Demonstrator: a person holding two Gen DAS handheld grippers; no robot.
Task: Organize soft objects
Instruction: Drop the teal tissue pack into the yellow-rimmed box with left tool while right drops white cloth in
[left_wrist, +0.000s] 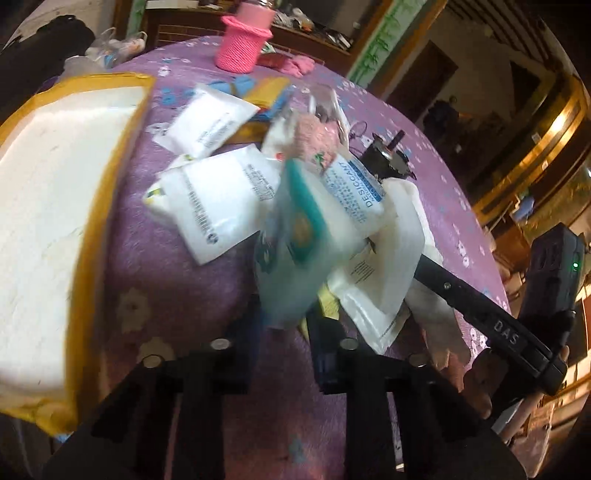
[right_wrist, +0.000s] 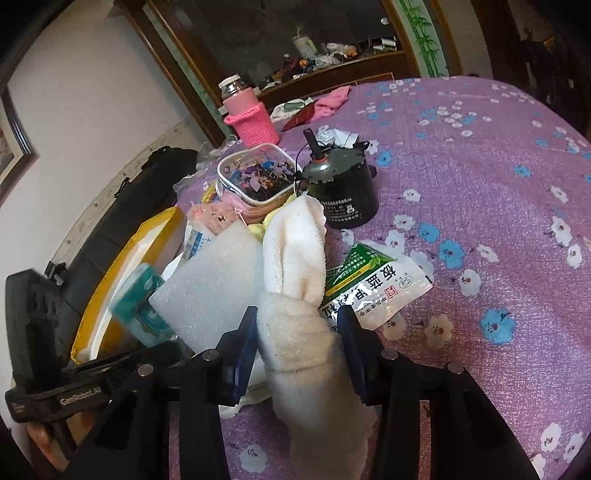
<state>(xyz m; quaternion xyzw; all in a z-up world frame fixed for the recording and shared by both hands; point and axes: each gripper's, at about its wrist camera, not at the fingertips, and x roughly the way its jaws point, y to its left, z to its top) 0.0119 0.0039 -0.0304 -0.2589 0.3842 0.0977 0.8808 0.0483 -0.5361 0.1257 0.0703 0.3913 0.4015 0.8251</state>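
Two grippers work over the purple cloth (right_wrist: 480, 177). My left gripper (left_wrist: 284, 328) pinches a blurred teal packet (left_wrist: 295, 236); my right gripper (right_wrist: 297, 332) clamps a rolled white towel (right_wrist: 299, 295), near the foam block (right_wrist: 207, 288)

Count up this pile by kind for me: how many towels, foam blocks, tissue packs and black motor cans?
White towel: 1
Foam block: 1
Teal tissue pack: 1
Black motor: 1
Total: 4
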